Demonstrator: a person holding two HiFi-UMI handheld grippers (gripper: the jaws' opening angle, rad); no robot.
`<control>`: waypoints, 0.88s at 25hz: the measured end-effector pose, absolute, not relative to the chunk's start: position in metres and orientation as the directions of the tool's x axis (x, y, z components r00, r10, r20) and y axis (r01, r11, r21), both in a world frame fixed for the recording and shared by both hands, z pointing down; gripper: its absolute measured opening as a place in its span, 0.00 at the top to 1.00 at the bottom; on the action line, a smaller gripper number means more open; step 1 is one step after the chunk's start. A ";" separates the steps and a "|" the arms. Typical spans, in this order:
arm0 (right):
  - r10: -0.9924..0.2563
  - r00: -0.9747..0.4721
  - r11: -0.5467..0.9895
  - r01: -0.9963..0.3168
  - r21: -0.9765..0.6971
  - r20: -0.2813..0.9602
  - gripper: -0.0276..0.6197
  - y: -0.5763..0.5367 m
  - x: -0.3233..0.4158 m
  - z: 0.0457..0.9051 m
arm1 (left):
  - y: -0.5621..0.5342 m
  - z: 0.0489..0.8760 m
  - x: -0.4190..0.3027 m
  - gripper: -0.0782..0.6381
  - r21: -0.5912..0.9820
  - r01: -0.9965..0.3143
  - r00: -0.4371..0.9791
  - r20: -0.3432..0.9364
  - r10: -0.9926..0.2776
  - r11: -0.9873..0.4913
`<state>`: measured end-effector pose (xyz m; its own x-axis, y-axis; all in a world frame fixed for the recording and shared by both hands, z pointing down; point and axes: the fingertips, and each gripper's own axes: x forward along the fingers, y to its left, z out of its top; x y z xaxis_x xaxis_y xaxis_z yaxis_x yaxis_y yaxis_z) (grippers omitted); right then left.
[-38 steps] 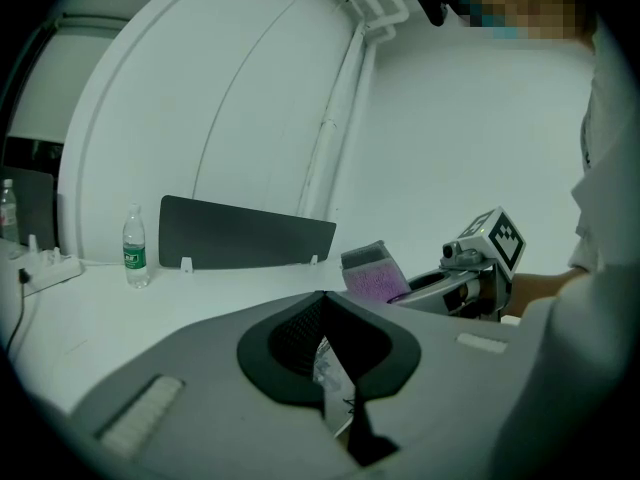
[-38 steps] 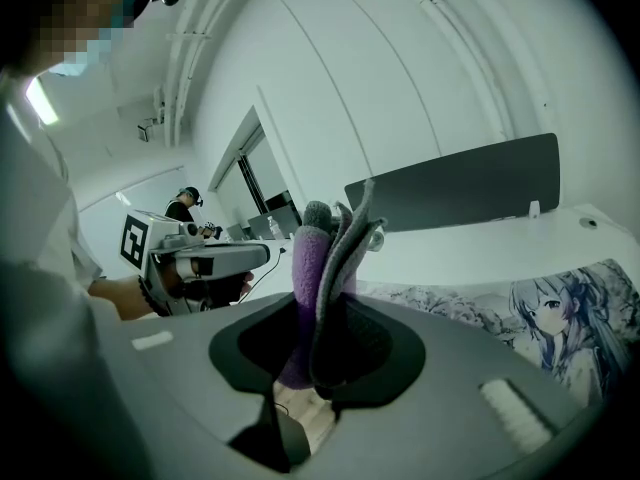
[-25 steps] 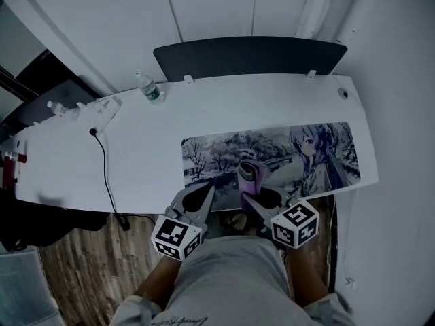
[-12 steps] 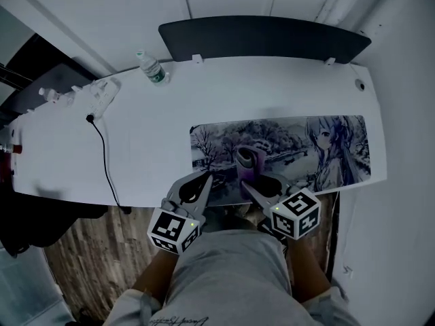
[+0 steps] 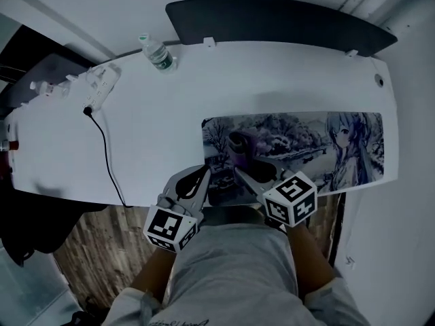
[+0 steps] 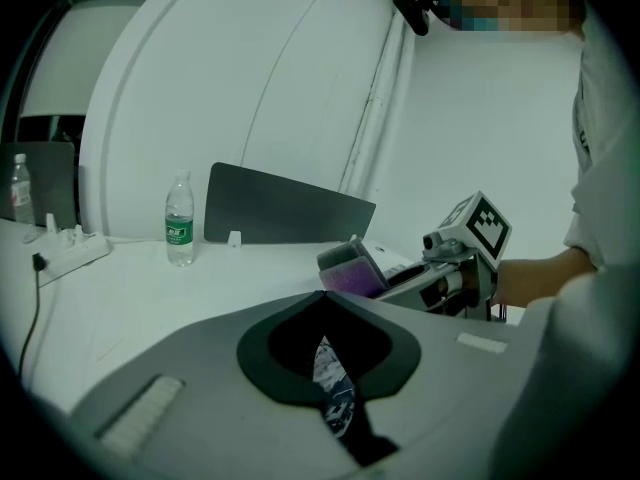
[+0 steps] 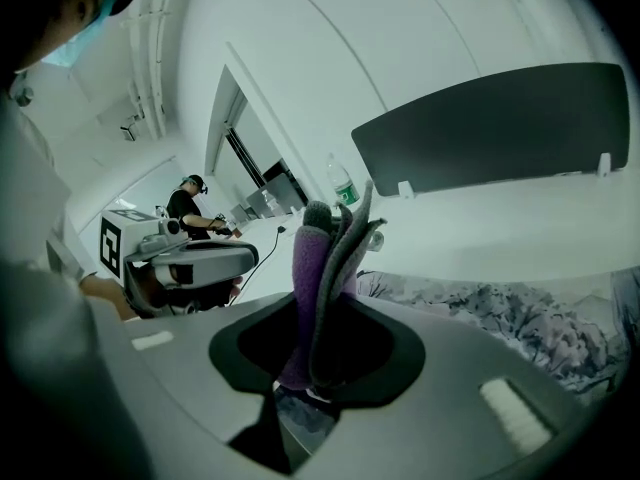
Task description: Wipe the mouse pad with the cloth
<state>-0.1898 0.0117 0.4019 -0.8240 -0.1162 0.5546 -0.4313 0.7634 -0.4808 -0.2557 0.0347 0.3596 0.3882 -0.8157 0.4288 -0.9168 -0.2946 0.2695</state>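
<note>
The printed mouse pad [image 5: 299, 138] lies on the right half of the white desk [image 5: 149, 121]. A folded purple cloth [image 5: 241, 145] stands over the pad's left part, and my right gripper [image 5: 239, 163] is shut on it. In the right gripper view the cloth [image 7: 325, 268] rises from between the jaws, with the pad [image 7: 500, 303] beyond it. My left gripper [image 5: 206, 170] is shut with nothing in it, at the pad's near left corner. Through its jaws a strip of the pad [image 6: 335, 388] shows. The cloth [image 6: 350, 266] and right gripper [image 6: 440, 268] are to its right.
A water bottle [image 5: 158, 54] stands at the desk's back left. A power strip [image 5: 102, 87] lies further left, and its black cable [image 5: 105, 155] runs to the near edge. A dark panel [image 5: 285, 19] lines the back edge. My lap is against the near edge.
The right gripper has carried the cloth leftward along the pad, toward its left end. The left gripper stays at the near left corner. The head view has shifted.
</note>
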 end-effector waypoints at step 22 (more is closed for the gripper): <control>-0.005 -0.734 0.636 -0.527 -0.564 0.680 0.79 -0.015 -0.279 0.500 | 0.021 0.409 -0.325 0.87 0.361 -0.895 0.414 0.455 -0.789 -0.262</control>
<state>-0.2792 -0.0152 0.5001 -0.7336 -0.0053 0.6796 -0.5269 0.6360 -0.5638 -0.3248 0.0214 0.4092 0.4141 -0.7886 0.4545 -0.8950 -0.2618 0.3612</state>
